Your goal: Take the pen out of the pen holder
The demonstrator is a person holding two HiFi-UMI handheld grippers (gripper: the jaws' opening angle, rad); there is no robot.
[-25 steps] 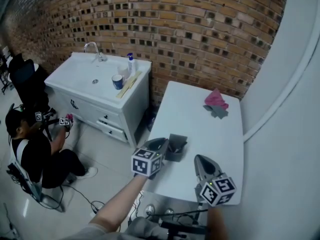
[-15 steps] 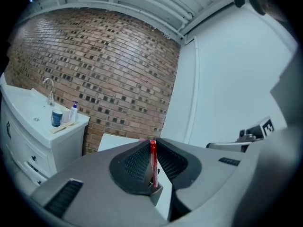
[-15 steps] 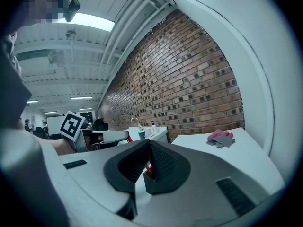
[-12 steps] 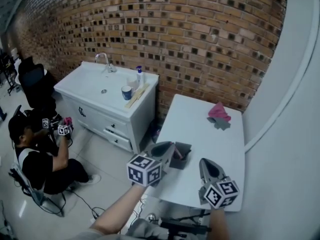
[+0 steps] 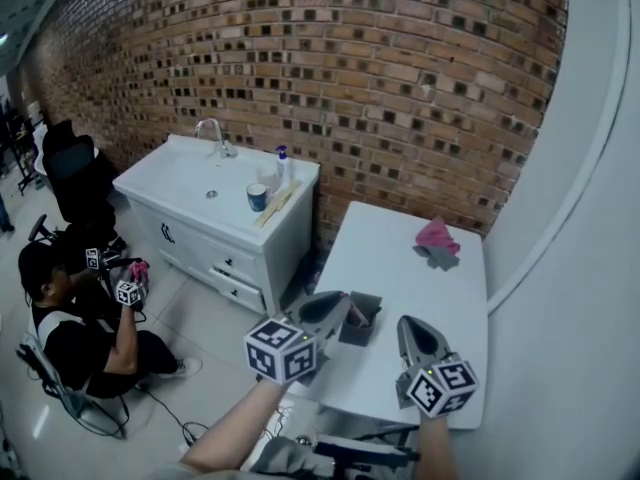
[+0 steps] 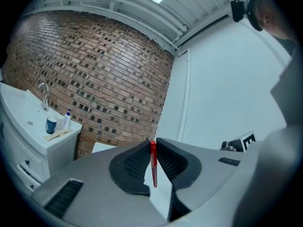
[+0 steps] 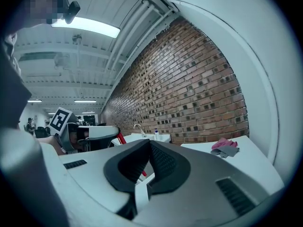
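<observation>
Head view shows the change best: against the frames of a second ago, the left gripper (image 5: pixel 342 308) has come up from the holder (image 5: pixel 362 320), which sits at the near left edge of the table (image 5: pixel 400 258), low in the middle of the frame. Its tips now overlap only the holder's left rim, where before they were down at its mouth. In the left gripper view the jaws are nearly together, pinching the top of the red pen (image 6: pixel 153 162) between their tips at frame centre. The pen hangs upright below them, its lower end free against the white table. The right gripper (image 5: pixel 411 326), lower right of the head view, has barely shifted. In its own view its jaws meet at the tips with nothing between them, and the pen shows as a red sliver beyond. We judge the pen out of the holder or all but out. The holder is hidden in the left gripper view, so we cannot confirm the clearance. What remains, as we see it, is carrying the pen clear and setting it down, perhaps on bare table short of the pink cloth (image 5: pixel 437 235) at upper right.
</observation>
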